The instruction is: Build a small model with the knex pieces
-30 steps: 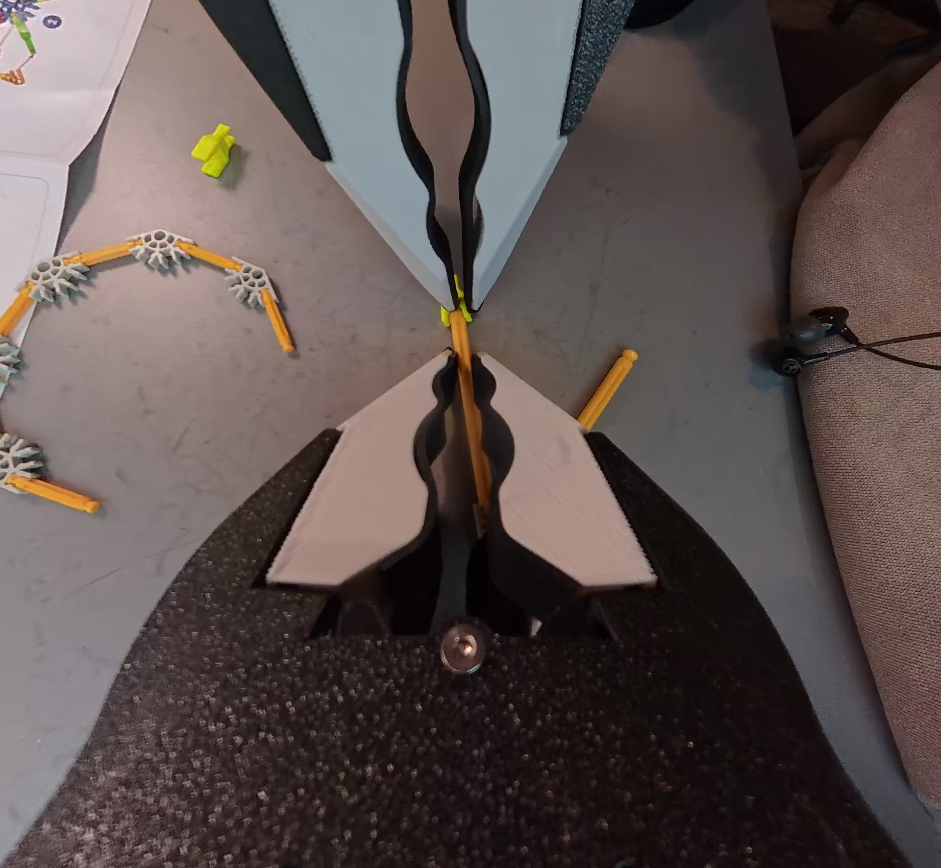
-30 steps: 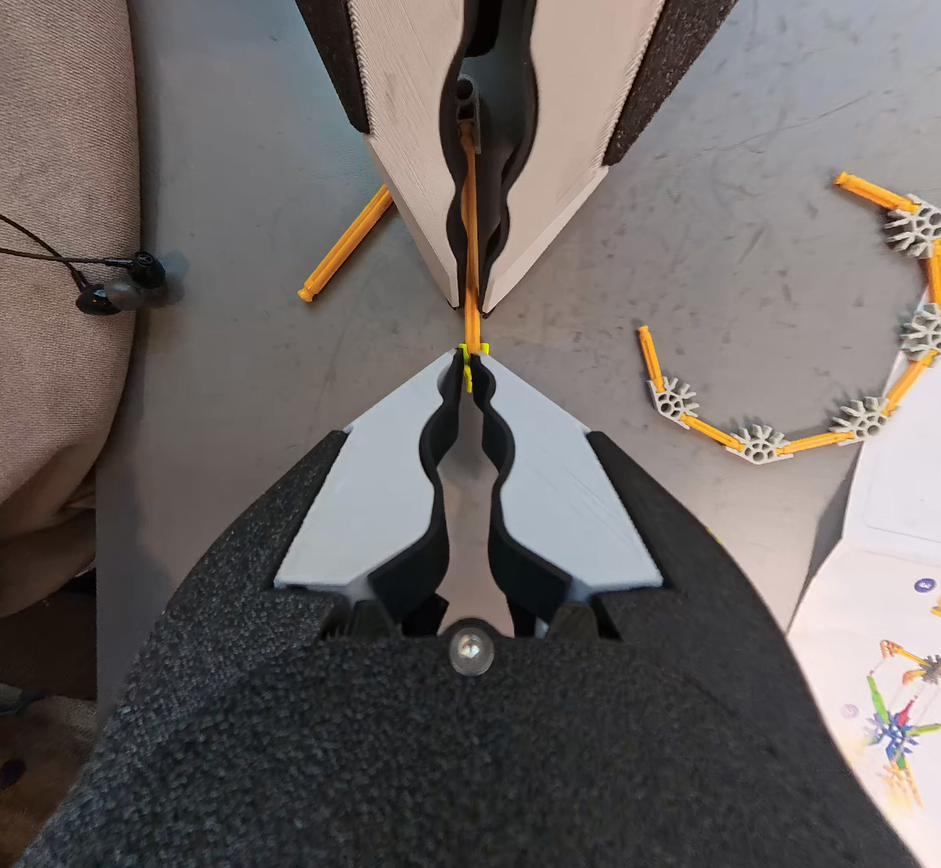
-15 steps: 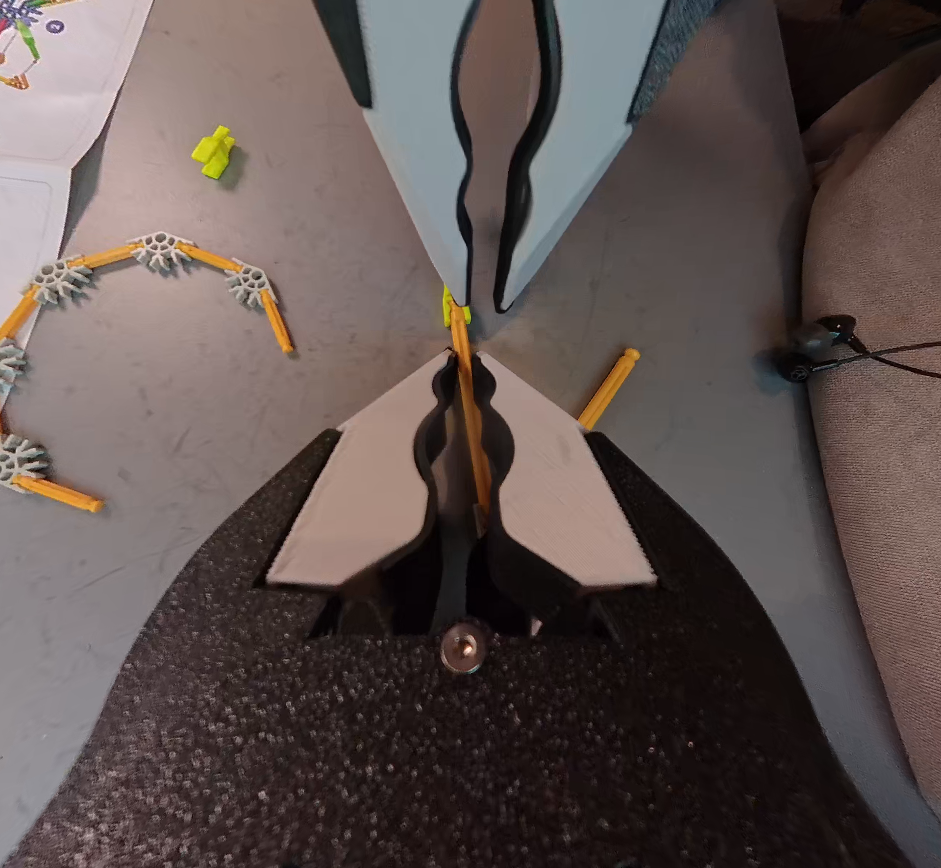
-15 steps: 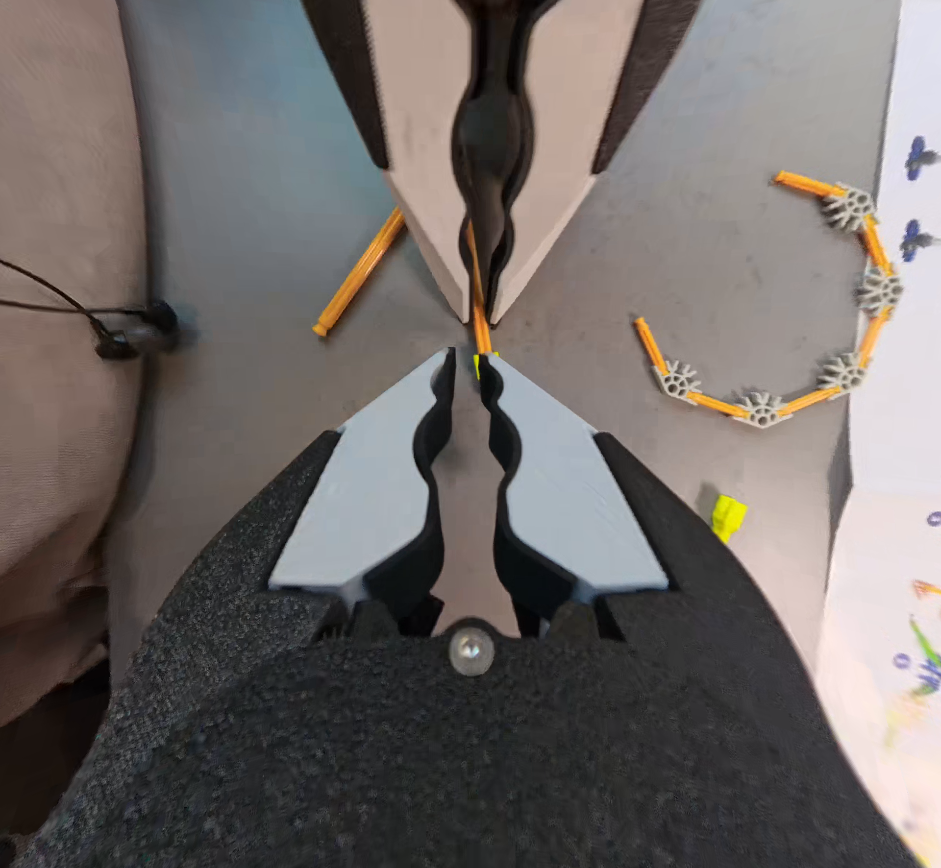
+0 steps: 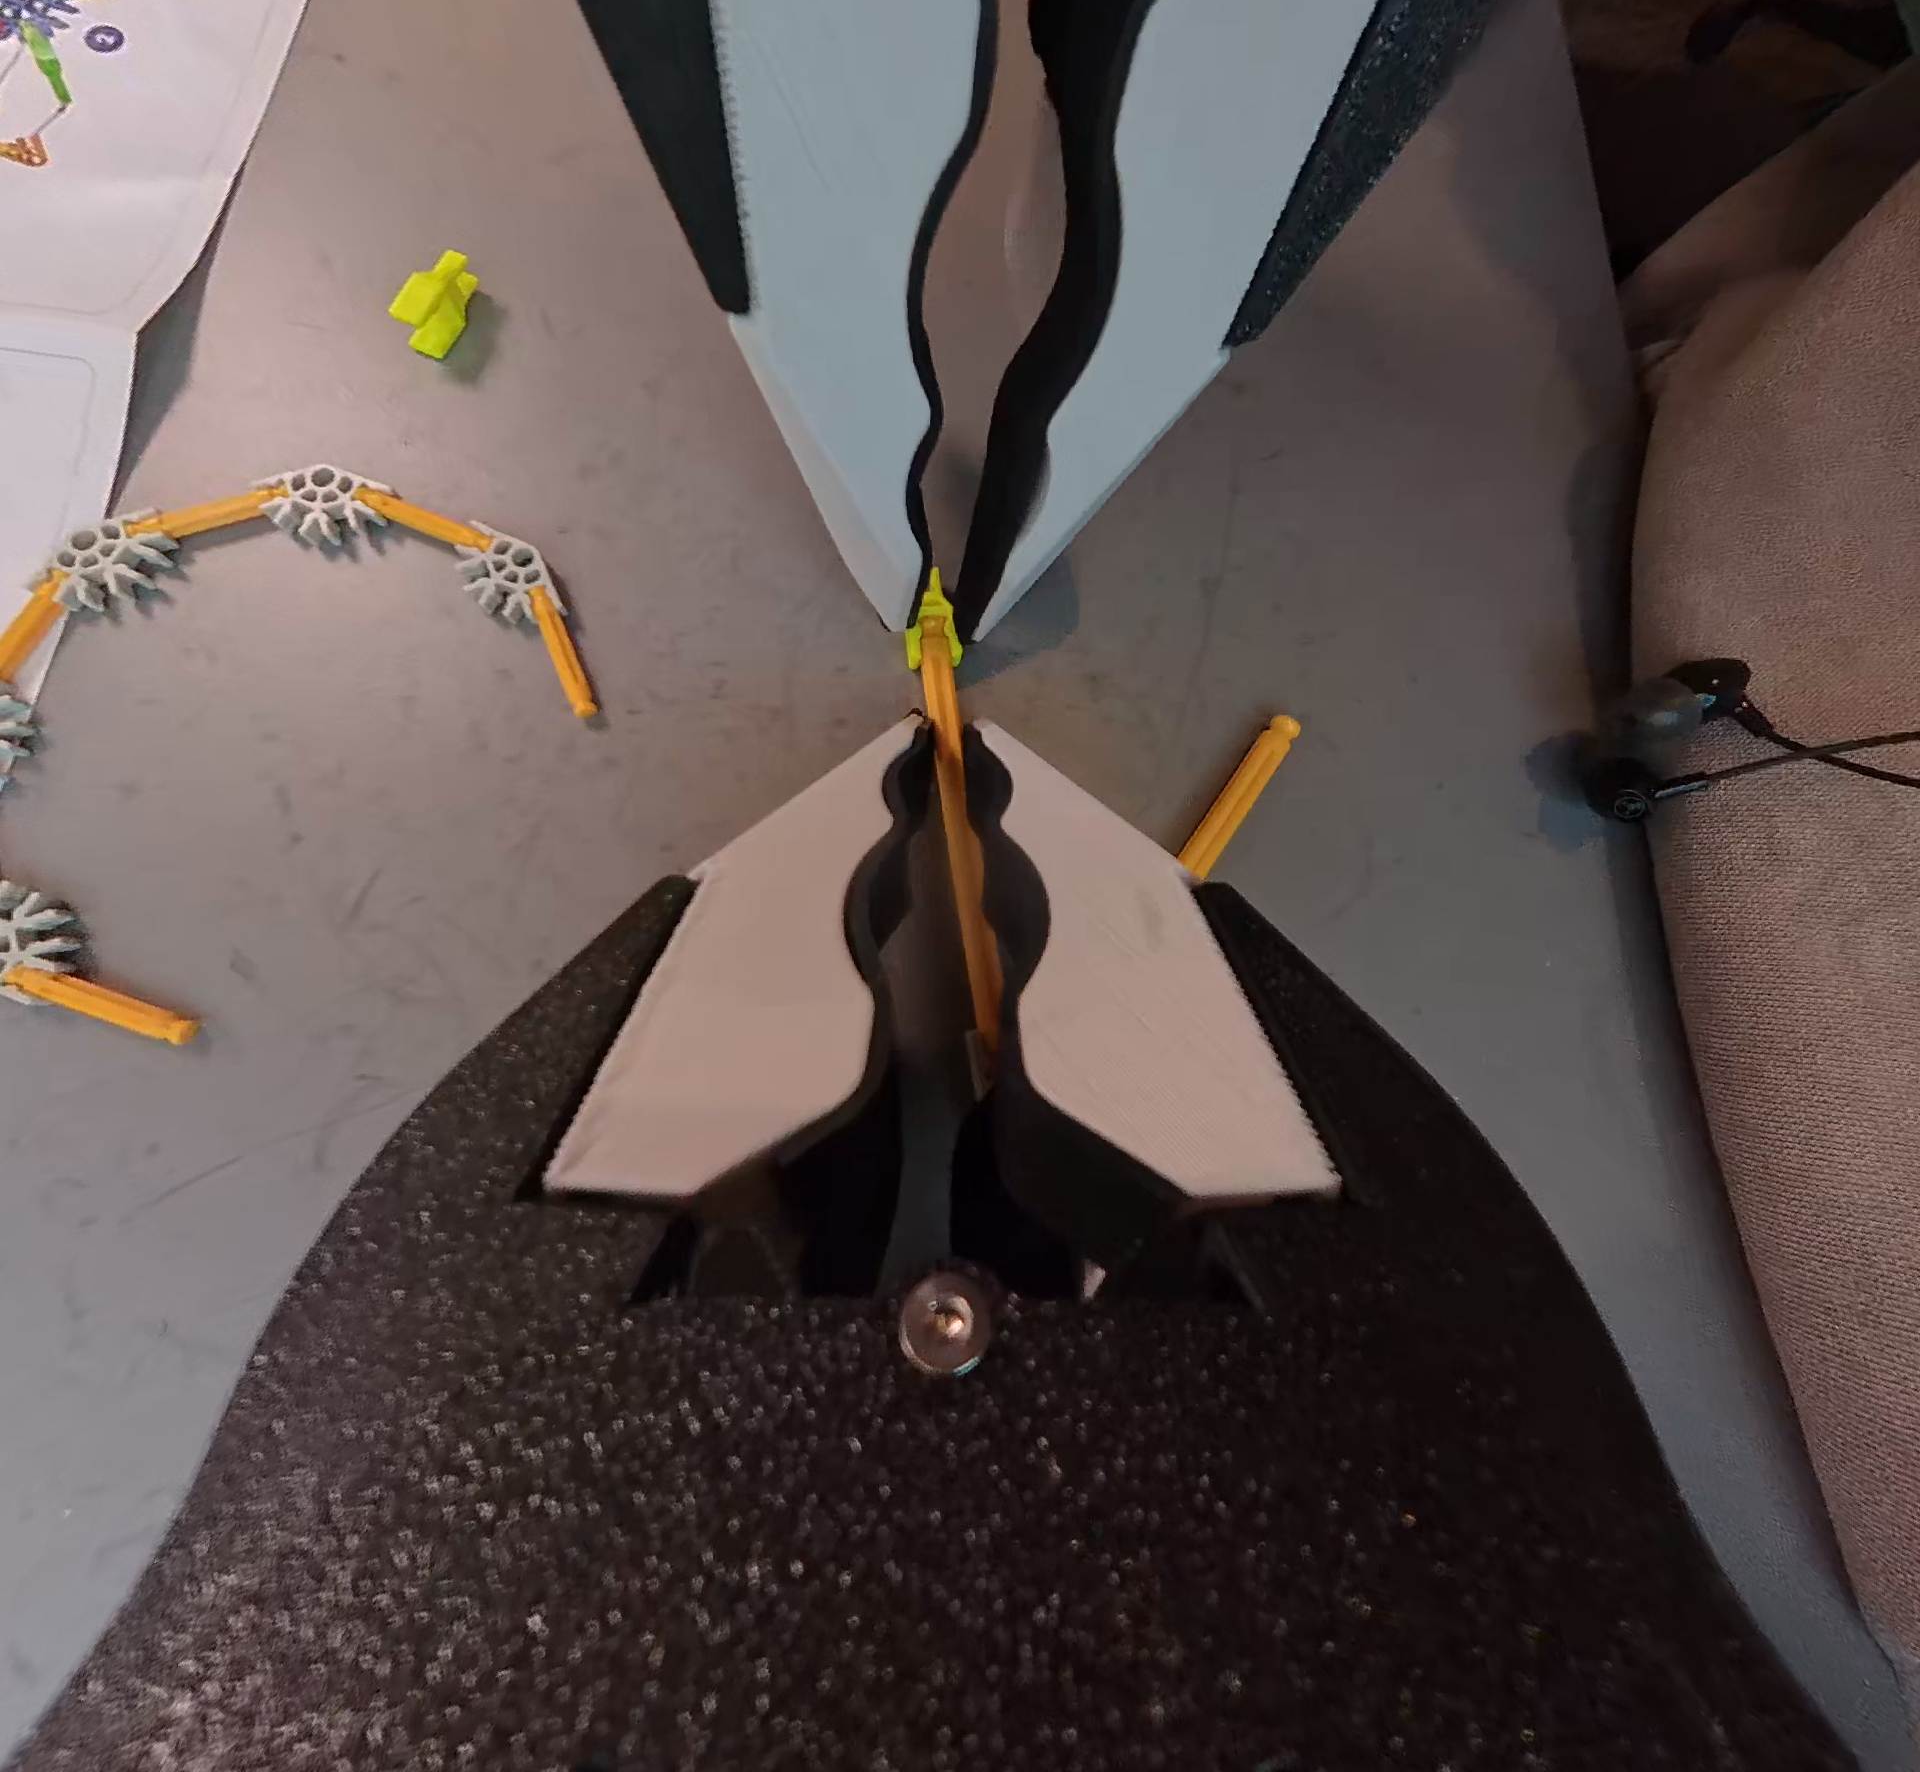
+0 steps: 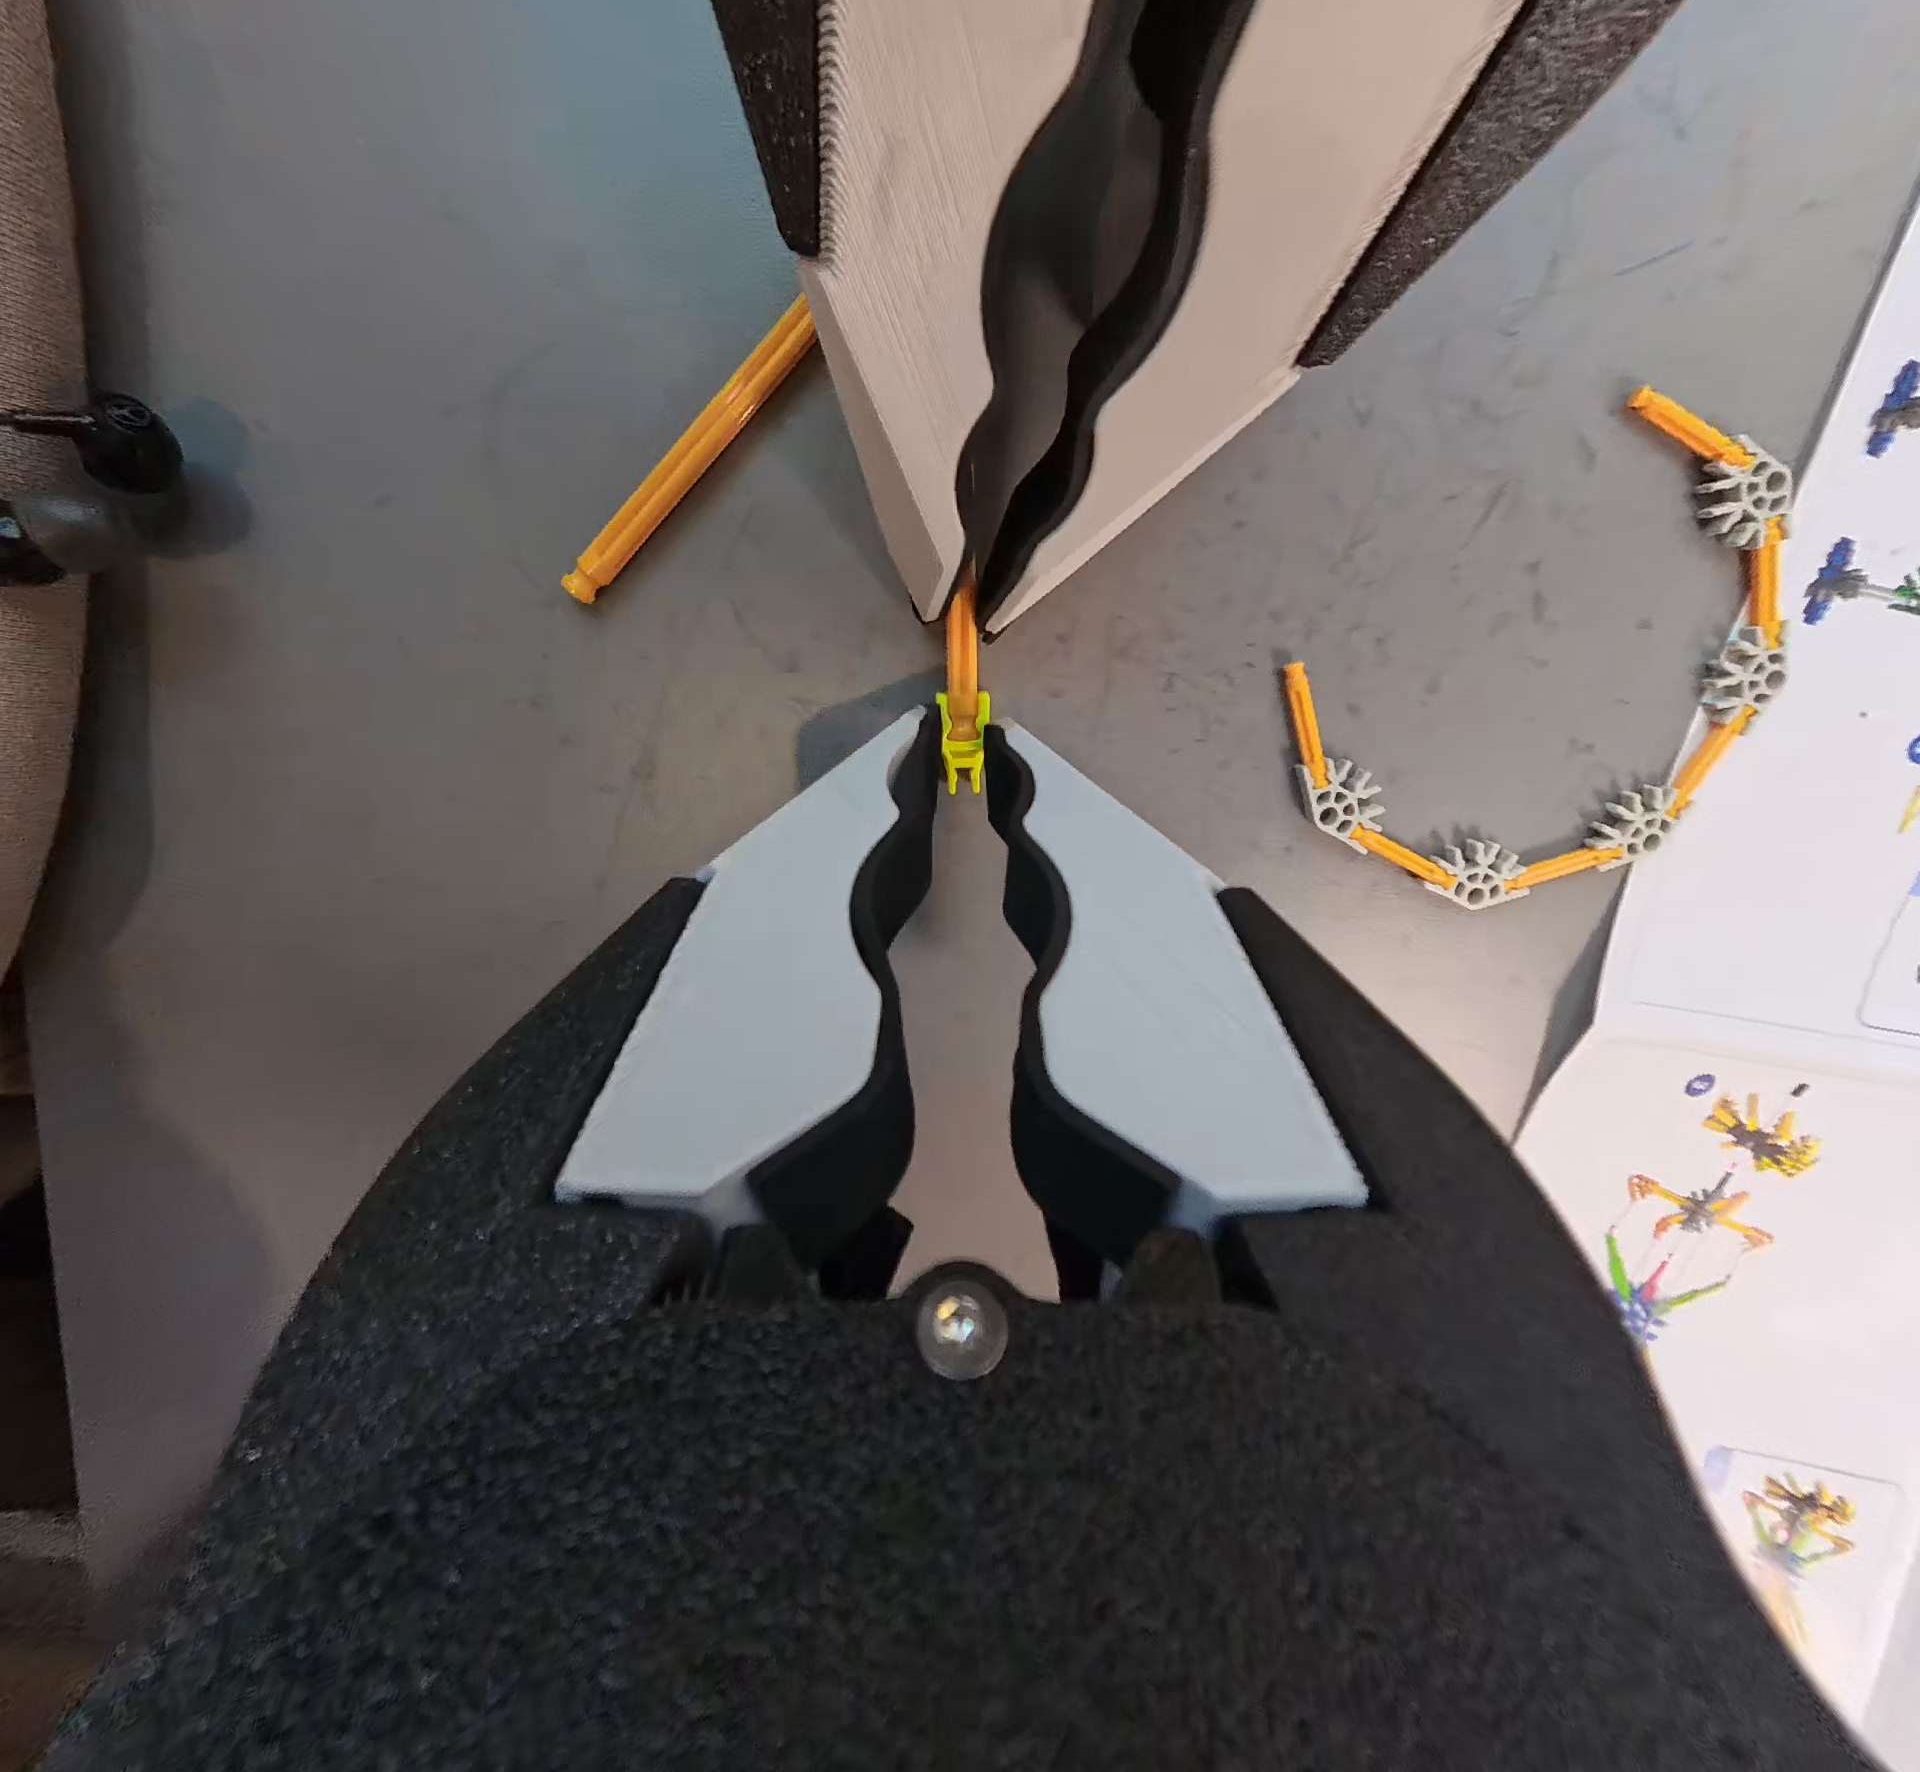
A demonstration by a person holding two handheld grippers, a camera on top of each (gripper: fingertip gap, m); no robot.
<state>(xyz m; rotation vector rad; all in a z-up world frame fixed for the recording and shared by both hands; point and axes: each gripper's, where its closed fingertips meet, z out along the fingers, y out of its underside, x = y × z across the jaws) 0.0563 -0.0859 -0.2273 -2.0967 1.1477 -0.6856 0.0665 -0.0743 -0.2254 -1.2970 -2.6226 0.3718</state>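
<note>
While my left gripper point(image 5: 943, 735) stayed out of nothing's way, jaws clamped along the orange rod point(image 5: 961, 849) so its free end poked past the tips, my right gripper point(image 6: 961, 735) met it nose to nose, pinching the lime connector point(image 6: 962, 743) seated on that end. Both hung above the grey table point(image 5: 1351, 496). Left of me lay the arc of rods and grey hubs point(image 5: 312, 517), a spare lime piece point(image 5: 434, 305), a loose rod point(image 5: 1236, 792) opposite.

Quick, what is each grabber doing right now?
Left gripper: shut on the orange rod.
Right gripper: shut on the small yellow-green connector at the rod's tip.
</note>
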